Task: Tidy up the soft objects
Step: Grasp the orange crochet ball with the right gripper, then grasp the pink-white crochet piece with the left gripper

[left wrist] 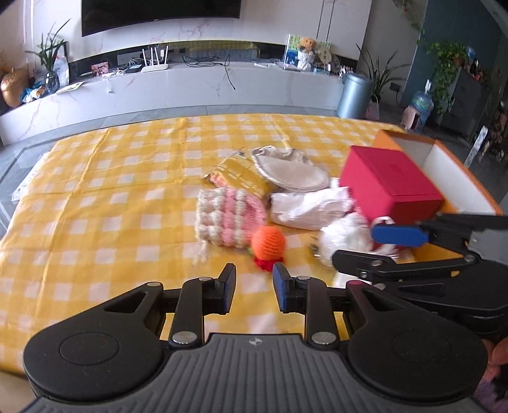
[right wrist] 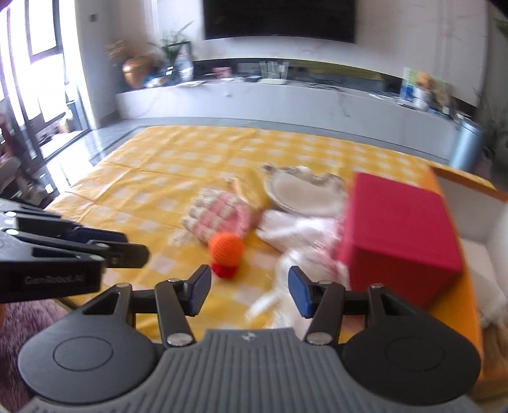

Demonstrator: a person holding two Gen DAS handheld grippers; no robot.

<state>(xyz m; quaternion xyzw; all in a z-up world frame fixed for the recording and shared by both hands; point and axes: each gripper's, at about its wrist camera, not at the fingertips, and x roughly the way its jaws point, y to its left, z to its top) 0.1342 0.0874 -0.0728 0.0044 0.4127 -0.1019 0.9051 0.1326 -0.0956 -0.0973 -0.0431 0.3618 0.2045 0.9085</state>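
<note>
Yellow-and-white checked cloth [left wrist: 111,197] covers the table in a living room, a dark screen [left wrist: 158,12] on the marble wall behind. From my left wrist camera I see the left gripper [left wrist: 254,290] with its blue pads standing apart, nothing between them, poised short of a crocheted orange ball [left wrist: 268,241] on a red base. Beyond it lies a bobbled pink-and-white knit piece [left wrist: 223,219], a yellow patterned fabric [left wrist: 243,176], a round cream pad [left wrist: 293,173] and crumpled white cloth [left wrist: 309,206]. Only this view shows, sharply, the open orange box [left wrist: 444,165] with white inner walls and the red box [left wrist: 390,190] leaning at its near side, partly covering the white cloth. My right gripper [left wrist: 377,251] reaches in from the right, its fingers spread over fluffy white stuff [left wrist: 346,238]. My right wrist camera is blurred by motion; there the right gripper [right wrist: 249,292] stands wider, empty, with the orange ball just ahead and the left gripper's black fingers [right wrist: 120,251] crossing in at the left edge. Purple fuzzy fabric [right wrist: 19,321] shows only there, low left
</note>
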